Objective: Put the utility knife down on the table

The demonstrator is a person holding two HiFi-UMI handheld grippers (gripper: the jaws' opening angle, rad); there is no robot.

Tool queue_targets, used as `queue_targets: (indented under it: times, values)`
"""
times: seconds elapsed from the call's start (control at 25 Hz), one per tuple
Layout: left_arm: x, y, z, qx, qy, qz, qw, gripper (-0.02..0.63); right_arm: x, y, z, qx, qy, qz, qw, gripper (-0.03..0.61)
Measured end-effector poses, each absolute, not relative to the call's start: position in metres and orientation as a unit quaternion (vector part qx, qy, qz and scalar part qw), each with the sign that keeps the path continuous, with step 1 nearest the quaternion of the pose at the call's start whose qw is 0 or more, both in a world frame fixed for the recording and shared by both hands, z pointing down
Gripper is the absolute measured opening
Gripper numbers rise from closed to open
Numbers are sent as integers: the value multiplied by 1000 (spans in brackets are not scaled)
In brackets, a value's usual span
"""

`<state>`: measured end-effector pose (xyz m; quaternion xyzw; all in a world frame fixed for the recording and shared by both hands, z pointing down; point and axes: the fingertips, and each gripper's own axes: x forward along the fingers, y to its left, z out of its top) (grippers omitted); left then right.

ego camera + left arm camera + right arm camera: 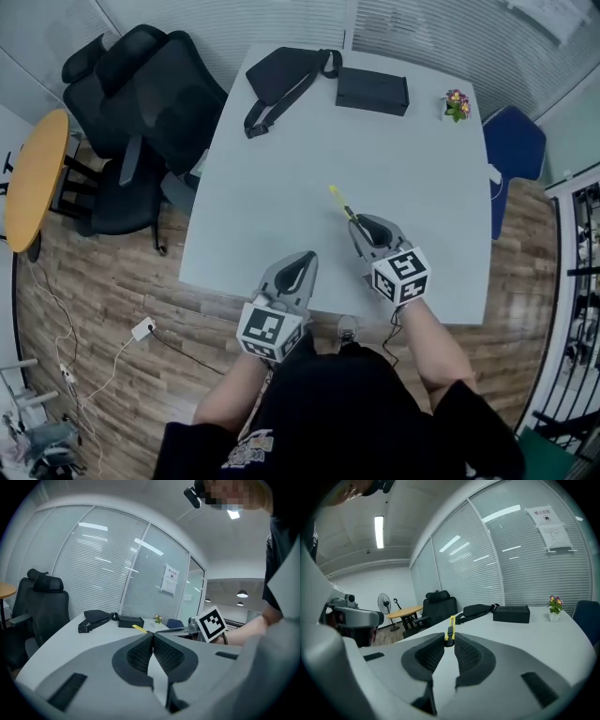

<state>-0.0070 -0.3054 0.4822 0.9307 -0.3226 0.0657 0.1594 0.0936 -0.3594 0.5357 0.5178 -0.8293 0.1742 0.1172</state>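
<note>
A yellow utility knife (341, 205) sticks out forward from my right gripper (361, 226), which is shut on its rear end over the white table (281, 187). In the right gripper view the knife (450, 630) rises from between the pad tips, yellow with a black slider. My left gripper (306, 260) hovers near the table's front edge, to the left of the right one, shut with nothing between its ribbed pads (140, 654). From the left gripper view the knife (139, 628) shows as a thin yellow bar beside the right gripper's marker cube (211, 623).
A black sling bag (281, 80), a black box (372, 91) and a small flower pot (457, 104) stand along the table's far edge. Black office chairs (141, 112) crowd the left side, a blue chair (514, 141) the right. A round wooden table (36, 178) is far left.
</note>
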Motion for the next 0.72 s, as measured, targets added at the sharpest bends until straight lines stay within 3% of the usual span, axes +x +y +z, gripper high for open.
queue_targets:
  times: [0.72]
  values:
    - [-21, -328, 532, 934, -275, 108, 203, 5, 92, -364, 687, 525, -765, 289, 237, 69]
